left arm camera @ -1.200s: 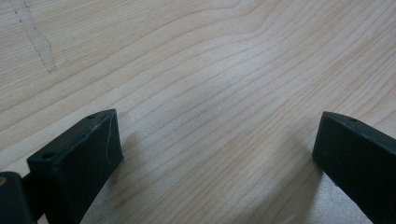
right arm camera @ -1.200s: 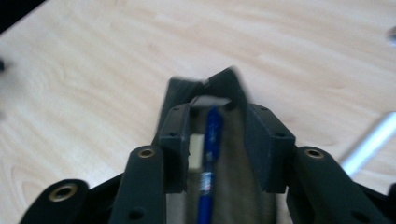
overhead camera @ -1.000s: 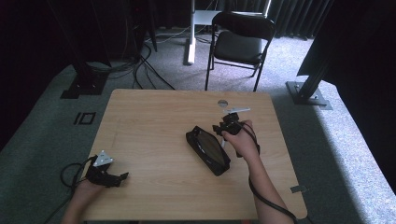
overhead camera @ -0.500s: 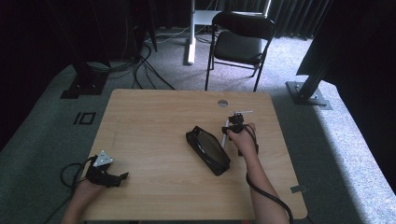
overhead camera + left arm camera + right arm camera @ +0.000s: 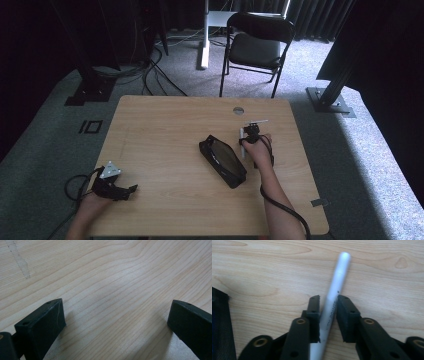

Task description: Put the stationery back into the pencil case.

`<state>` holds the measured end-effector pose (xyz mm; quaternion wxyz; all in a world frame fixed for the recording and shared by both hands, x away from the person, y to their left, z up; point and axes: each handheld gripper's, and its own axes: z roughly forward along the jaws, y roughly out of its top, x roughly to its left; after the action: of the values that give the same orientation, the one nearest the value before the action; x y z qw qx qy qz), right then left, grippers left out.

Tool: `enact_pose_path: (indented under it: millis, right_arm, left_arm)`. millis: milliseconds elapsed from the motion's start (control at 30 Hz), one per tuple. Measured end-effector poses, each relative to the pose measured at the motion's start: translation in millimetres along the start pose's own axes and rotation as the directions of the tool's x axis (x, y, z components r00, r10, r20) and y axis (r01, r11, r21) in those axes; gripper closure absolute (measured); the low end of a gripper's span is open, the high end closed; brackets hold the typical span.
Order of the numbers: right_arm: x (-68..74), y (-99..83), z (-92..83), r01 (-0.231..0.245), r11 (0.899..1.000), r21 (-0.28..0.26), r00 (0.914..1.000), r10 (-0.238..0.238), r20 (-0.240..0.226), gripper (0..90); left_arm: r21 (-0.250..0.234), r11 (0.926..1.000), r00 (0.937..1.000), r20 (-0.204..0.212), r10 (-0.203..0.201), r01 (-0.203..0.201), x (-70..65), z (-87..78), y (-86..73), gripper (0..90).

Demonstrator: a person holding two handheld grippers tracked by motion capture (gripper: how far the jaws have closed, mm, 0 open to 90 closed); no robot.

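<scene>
A white marker pen (image 5: 338, 277) lies on the wooden table (image 5: 165, 125), just right of a black zip pouch (image 5: 223, 161). My right gripper (image 5: 328, 303) points down at the pen; its jaws have just been closing and both pads now press on the barrel. In the high view this right gripper (image 5: 248, 135) sits in the person's hand beside the pouch, with the pen (image 5: 243, 145) along it. My left gripper (image 5: 131, 190) rests near the table's front left; in its own view the left gripper (image 5: 116, 307) stands open over bare wood.
The pouch's edge (image 5: 220, 322) shows at the left of the right gripper view. A round cable hole (image 5: 238, 110) marks the table's far side. A black folding chair (image 5: 255, 47) stands beyond the table, with cables on the floor.
The right hand has come down toward the table beside the pouch. The left hand and the pouch have not moved.
</scene>
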<state>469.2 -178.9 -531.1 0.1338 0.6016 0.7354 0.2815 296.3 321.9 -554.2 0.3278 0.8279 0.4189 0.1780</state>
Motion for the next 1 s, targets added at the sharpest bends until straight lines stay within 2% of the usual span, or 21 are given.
enact_pose_path:
  millis: [167, 267, 400, 467, 533, 633, 700, 767, 933, 1000]
  right_arm:
    - [-6.8, -0.6, -2.4, -0.010, 1.000, 0.010, 0.9999, 0.010, -0.013, 78.4]
    - [-8.7, 0.1, -11.6, -0.025, 0.999, -0.023, 0.9991, 0.024, -0.036, 78.4]
    - [-6.2, 4.4, -31.8, -0.004, 0.998, -0.069, 0.9982, 0.000, -0.061, 78.4]
    - [-1.7, 6.6, -42.8, 0.002, 0.996, -0.094, 0.9960, -0.011, -0.089, 78.4]
    - [4.2, 8.4, -53.5, 0.033, 0.993, -0.115, 0.9944, -0.044, -0.096, 78.4]
    - [13.8, 10.1, -68.4, 0.056, 0.987, -0.153, 0.9887, -0.076, -0.130, 78.4]
    - [21.0, 10.3, -76.8, 0.064, 0.984, -0.167, 0.9818, -0.092, -0.166, 78.4]
    - [28.3, 10.0, -84.0, 0.082, 0.978, -0.190, 0.9770, -0.117, -0.178, 78.4]
    - [46.4, 7.9, -95.7, 0.114, 0.971, -0.209, 0.9585, -0.163, -0.234, 78.4]
    - [54.3, 6.4, -97.3, 0.148, 0.968, -0.204, 0.9529, -0.195, -0.232, 78.4]
  left_arm:
    - [0.001, 1.0000, 1.0000, 0.000, 0.000, 0.000, 0.0, 0.0, 0.0, 1.6]
    - [0.000, 1.0000, 1.0000, 0.000, -0.001, 0.001, 0.0, 0.0, 0.0, 1.6]
    - [0.001, 1.0000, 1.0000, 0.000, 0.000, 0.000, 0.0, -0.1, 0.0, 1.6]
    - [0.000, 1.0000, 1.0000, 0.000, -0.001, 0.001, 0.0, 0.0, 0.0, 1.6]
    - [0.000, 1.0000, 1.0000, 0.000, 0.000, 0.000, 0.0, 0.0, 0.0, 1.6]
    - [0.000, 1.0000, 1.0000, 0.000, 0.000, 0.000, 0.0, 0.0, 0.0, 1.6]
    - [0.000, 1.0000, 1.0000, 0.000, 0.000, 0.000, 0.0, 0.0, 0.0, 1.6]
    - [0.000, 1.0000, 1.0000, 0.000, -0.001, 0.001, 0.0, 0.0, 0.0, 1.6]
    - [0.000, 1.0000, 1.0000, 0.000, -0.001, 0.001, 0.0, 0.0, 0.0, 1.6]
    - [0.000, 1.0000, 1.0000, 0.000, 0.000, 0.000, 0.0, 0.0, 0.0, 1.6]
